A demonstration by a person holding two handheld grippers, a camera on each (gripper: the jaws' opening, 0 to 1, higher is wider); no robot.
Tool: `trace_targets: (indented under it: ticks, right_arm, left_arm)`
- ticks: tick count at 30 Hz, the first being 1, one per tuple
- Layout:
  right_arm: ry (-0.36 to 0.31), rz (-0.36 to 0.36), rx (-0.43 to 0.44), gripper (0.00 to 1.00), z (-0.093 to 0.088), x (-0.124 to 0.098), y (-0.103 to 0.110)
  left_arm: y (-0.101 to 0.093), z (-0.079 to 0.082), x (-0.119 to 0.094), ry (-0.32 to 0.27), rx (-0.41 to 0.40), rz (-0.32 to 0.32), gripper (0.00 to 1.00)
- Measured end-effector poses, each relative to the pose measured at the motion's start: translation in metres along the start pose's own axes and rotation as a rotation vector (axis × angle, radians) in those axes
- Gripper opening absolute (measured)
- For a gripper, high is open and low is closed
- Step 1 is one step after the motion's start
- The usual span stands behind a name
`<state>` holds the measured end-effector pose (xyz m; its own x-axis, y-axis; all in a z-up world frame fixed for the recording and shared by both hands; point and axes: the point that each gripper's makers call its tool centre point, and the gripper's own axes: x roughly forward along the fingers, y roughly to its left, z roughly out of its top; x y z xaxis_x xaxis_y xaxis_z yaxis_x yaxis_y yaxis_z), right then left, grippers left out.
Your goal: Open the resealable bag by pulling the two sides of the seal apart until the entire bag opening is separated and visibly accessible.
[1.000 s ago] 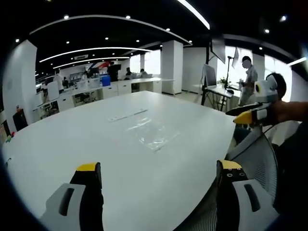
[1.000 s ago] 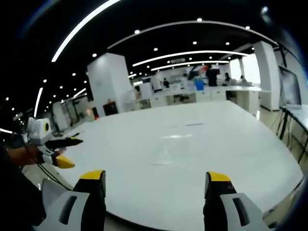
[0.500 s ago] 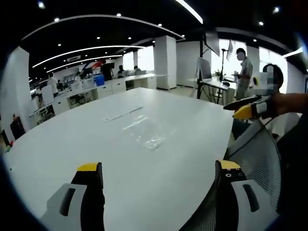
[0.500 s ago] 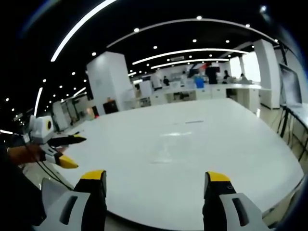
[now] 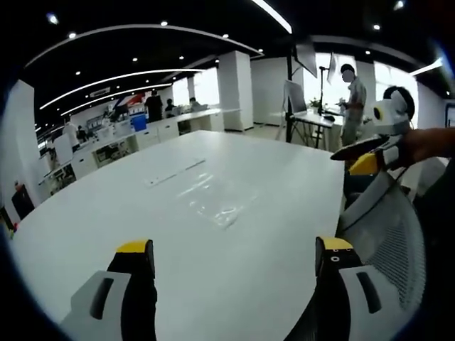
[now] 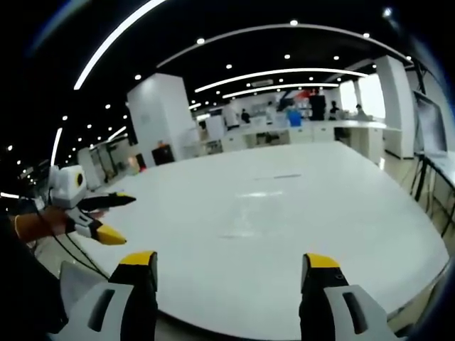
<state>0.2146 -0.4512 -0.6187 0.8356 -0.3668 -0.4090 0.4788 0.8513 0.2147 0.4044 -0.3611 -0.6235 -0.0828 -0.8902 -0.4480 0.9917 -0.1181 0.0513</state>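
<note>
Both hand-held grippers, left [image 5: 234, 259] and right [image 6: 231, 273], hover open, well short of the clear bag [image 5: 217, 202] lying flat on the white tabletop [image 5: 106, 213]; each should pinch one seal side.

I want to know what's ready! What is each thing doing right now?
Clear plastic resealable bag: lying flat on the white table, untouched; seal state too faint to tell.
Left gripper: open, empty, above the table's near edge.
Right gripper: open, empty, off the table's edge.
</note>
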Motion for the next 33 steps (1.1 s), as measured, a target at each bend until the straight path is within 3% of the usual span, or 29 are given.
trace_targets:
  ticks: [9, 21, 33]
  right_arm:
    - [0.008, -0.003, 0.005, 0.82, -0.001, 0.003, -0.005]
    - [0.027, -0.001, 0.014, 0.81, -0.002, 0.010, -0.009]
    - [0.047, 0.014, 0.012, 0.81, -0.004, 0.020, -0.007]
  left_arm:
    - [0.003, 0.000, 0.020, 0.021, 0.036, -0.023, 0.91]
    - [0.011, -0.020, 0.040, 0.081, 0.027, -0.042, 0.87]
    - [0.025, -0.028, 0.054, 0.115, 0.040, -0.033, 0.84]
